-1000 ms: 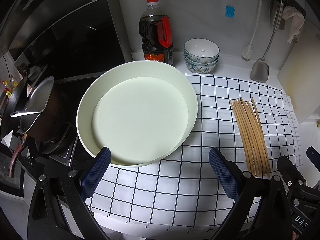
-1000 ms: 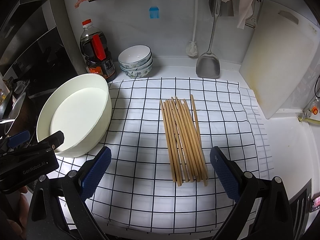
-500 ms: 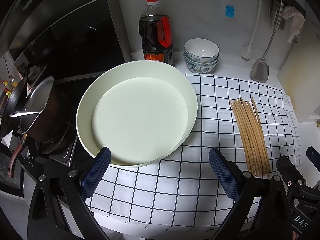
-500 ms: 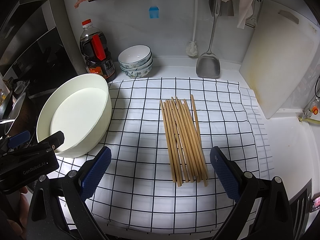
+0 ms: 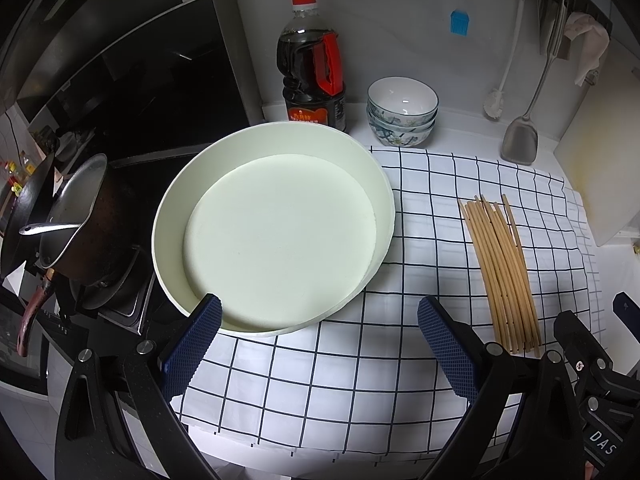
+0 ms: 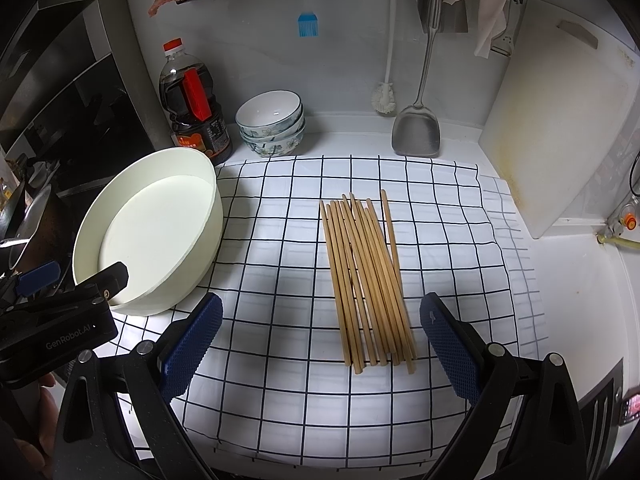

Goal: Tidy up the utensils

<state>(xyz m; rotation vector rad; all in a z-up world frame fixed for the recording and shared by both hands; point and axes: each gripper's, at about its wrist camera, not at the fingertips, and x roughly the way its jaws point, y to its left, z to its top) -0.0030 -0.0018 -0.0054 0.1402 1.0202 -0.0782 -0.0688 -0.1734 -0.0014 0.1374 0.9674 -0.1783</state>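
Several wooden chopsticks [image 6: 368,280] lie side by side on a white checked cloth [image 6: 280,380]; in the left wrist view the chopsticks [image 5: 500,268] are at the right. A large empty white round basin [image 5: 276,232] sits at the cloth's left edge and also shows in the right wrist view [image 6: 156,232]. My left gripper [image 5: 320,344] is open and empty, just in front of the basin. My right gripper [image 6: 320,344] is open and empty, just in front of the chopsticks' near ends.
A dark sauce bottle [image 6: 196,108], stacked bowls [image 6: 272,124], a metal spatula [image 6: 416,132] and a brush [image 6: 384,100] stand along the back wall. A white cutting board [image 6: 560,132] leans at the right. A pot [image 5: 80,220] on the stove is at the left.
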